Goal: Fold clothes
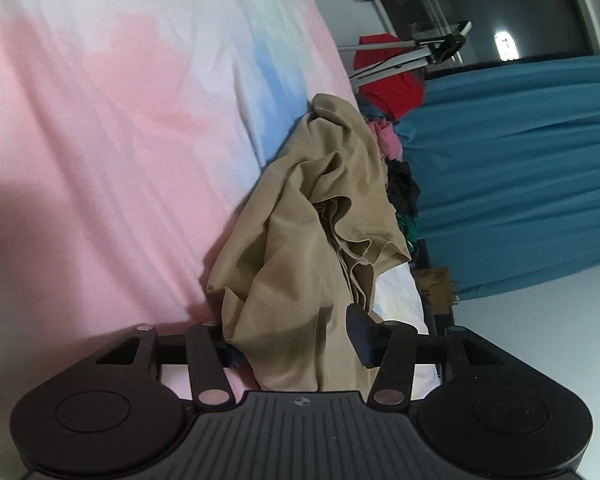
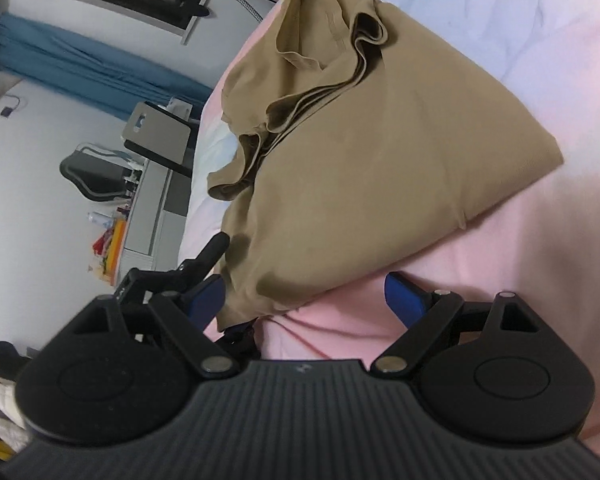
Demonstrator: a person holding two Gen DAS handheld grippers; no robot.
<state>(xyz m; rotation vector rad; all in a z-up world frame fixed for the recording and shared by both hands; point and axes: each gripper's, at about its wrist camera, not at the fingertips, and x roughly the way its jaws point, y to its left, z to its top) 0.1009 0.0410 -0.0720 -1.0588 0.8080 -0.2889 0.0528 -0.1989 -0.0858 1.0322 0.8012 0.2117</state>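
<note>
A tan garment (image 1: 300, 240) lies partly folded and bunched on a pink, white and blue bedsheet (image 1: 100, 140). My left gripper (image 1: 296, 340) is open, and the garment's near end lies between its jaws. In the right wrist view the same garment (image 2: 360, 160) lies as a rough folded wedge with ruffled layered edges at its far left. My right gripper (image 2: 304, 300) is open at the garment's near corner, its jaws wide apart with the cloth edge and pink sheet (image 2: 540, 240) between them. The other gripper (image 2: 204, 264) shows at the left of that corner.
A teal curtain (image 1: 520, 180), a red cloth (image 1: 392, 84) on a metal stand and a pile of dark and pink clothes (image 1: 396, 168) lie past the bed's edge. The right wrist view shows a grey cabinet (image 2: 156, 200) and a chair (image 2: 92, 176) beside the bed.
</note>
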